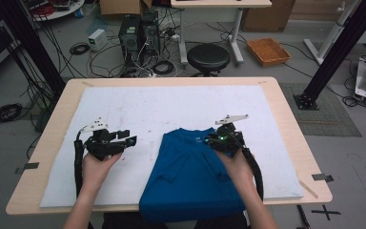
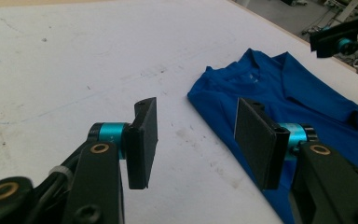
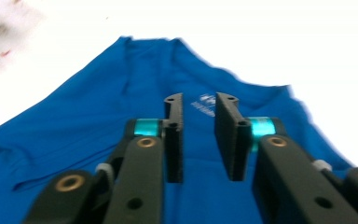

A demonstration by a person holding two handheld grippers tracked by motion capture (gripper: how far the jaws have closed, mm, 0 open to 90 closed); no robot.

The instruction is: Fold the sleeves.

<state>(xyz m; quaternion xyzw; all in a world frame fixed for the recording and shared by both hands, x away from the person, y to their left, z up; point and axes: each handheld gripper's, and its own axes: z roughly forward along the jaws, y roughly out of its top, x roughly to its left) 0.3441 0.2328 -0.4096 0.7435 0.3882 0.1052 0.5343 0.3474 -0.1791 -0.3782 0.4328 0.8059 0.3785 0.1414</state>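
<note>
A blue T-shirt [image 1: 186, 176] lies folded on the white mat [image 1: 171, 102], collar away from me, its lower part hanging over the table's near edge. My left gripper [image 1: 131, 140] hovers over bare mat just left of the shirt [image 2: 307, 98], its jaws wide apart and empty [image 2: 198, 107]. My right gripper [image 1: 208, 140] is above the shirt's collar area. In the right gripper view its jaws [image 3: 199, 100] stand a narrow gap apart over the blue cloth [image 3: 98, 107], with nothing between them. The right gripper [image 2: 340, 42] also appears beyond the shirt in the left gripper view.
The mat covers most of a light wooden table [image 1: 286, 109]. Beyond the far edge on the floor stand a black stool [image 1: 208, 57], computer towers [image 1: 138, 31], an orange basket [image 1: 268, 51] and loose cables. Black frame posts rise at both sides.
</note>
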